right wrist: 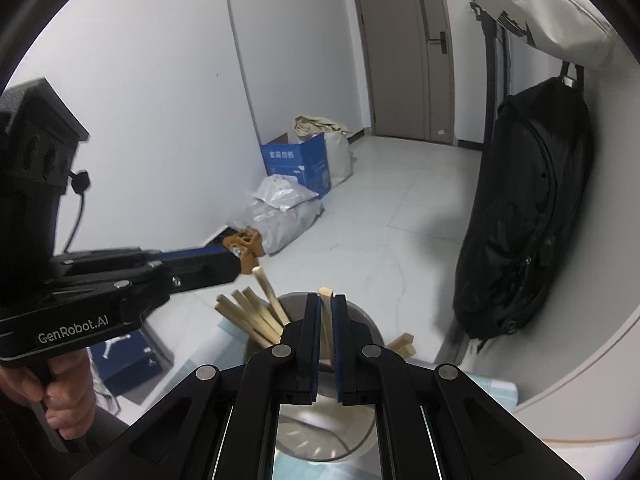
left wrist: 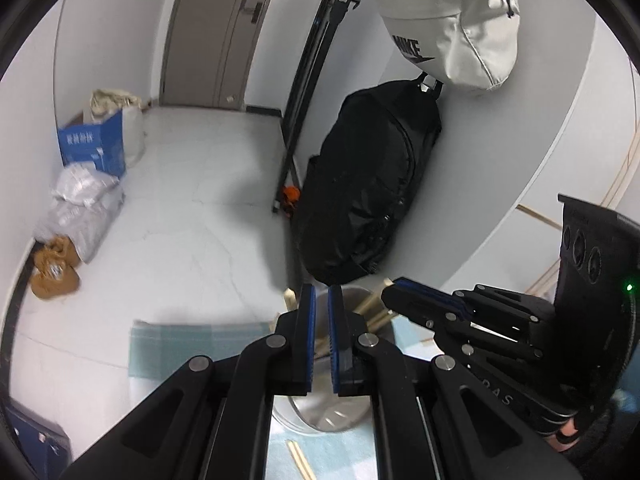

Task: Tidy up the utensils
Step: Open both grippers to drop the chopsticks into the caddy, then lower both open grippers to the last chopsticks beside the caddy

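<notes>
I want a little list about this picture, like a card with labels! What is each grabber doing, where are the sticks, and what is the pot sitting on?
right gripper: shut on one pale wooden chopstick, held over the pot
left gripper: shut, nothing between its blue pads
round shiny metal pot: stands on a light blue checked cloth
chopsticks in pot: a bunch leaning against the rim
loose chopsticks on cloth: a pair lying near the pot
black backpack: hanging on the wall

The right hand-held gripper (right wrist: 327,312) pinches one upright chopstick (right wrist: 326,320) over a metal cup (right wrist: 360,320) holding more chopsticks (right wrist: 252,316); the left hand-held gripper (right wrist: 236,264) hovers alongside, closed.
</notes>
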`<state>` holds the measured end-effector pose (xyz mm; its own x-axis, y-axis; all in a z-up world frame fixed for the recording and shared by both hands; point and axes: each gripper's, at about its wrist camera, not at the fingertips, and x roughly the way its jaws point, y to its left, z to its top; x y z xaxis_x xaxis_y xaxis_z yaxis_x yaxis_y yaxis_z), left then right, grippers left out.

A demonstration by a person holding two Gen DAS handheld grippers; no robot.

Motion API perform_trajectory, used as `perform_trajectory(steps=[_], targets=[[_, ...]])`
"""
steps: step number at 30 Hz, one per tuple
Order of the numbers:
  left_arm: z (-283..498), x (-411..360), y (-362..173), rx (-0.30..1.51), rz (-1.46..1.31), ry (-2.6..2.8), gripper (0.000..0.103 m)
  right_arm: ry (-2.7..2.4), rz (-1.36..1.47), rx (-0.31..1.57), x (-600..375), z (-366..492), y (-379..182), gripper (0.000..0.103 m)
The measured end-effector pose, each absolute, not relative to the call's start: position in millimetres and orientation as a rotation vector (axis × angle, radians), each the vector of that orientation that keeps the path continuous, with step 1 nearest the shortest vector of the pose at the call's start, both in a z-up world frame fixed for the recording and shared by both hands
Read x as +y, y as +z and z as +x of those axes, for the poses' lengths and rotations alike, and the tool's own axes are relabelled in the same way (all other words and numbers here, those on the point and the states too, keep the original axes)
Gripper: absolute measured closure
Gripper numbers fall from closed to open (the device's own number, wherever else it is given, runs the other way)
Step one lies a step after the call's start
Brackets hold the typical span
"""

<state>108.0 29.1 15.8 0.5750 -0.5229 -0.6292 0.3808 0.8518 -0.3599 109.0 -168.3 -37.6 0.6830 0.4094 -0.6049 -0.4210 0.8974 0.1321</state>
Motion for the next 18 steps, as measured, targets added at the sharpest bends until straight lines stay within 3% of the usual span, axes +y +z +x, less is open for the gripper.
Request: perform_trajectory(steps=[3, 4, 5, 6, 9, 11, 18], targets=[[106, 37, 20, 0.806, -0.243, -0.531, 0.101, 0.460, 0.022, 0.672, -173, 105, -32, 0.093], [104, 39, 23, 0.805, -0.248, -0.521, 0.101, 0.458, 0.042, 0.671, -176, 103, -31, 0.090], [103, 40, 25, 0.805, -0.248, -0.506, 0.097, 0.453, 0.055, 0.665, -178, 101, -29, 0.079], [101, 42, 27, 0.805, -0.248, -0.491, 0.087, 0.447, 0.071, 0.653, -181, 96, -26, 0.070], [92, 48, 32, 0.779, -0.265, -0.451, 0.060, 0.437, 0.102, 0.616, -187, 81, -17, 0.063], [84, 50, 34, 0.760, -0.255, -0.409, 0.051, 0.428, 0.111, 0.601, -190, 73, -14, 0.054], [61, 55, 36, 0.743, -0.231, -0.331, 0.045, 0.403, 0.150, 0.569, -197, 40, -11, 0.039]])
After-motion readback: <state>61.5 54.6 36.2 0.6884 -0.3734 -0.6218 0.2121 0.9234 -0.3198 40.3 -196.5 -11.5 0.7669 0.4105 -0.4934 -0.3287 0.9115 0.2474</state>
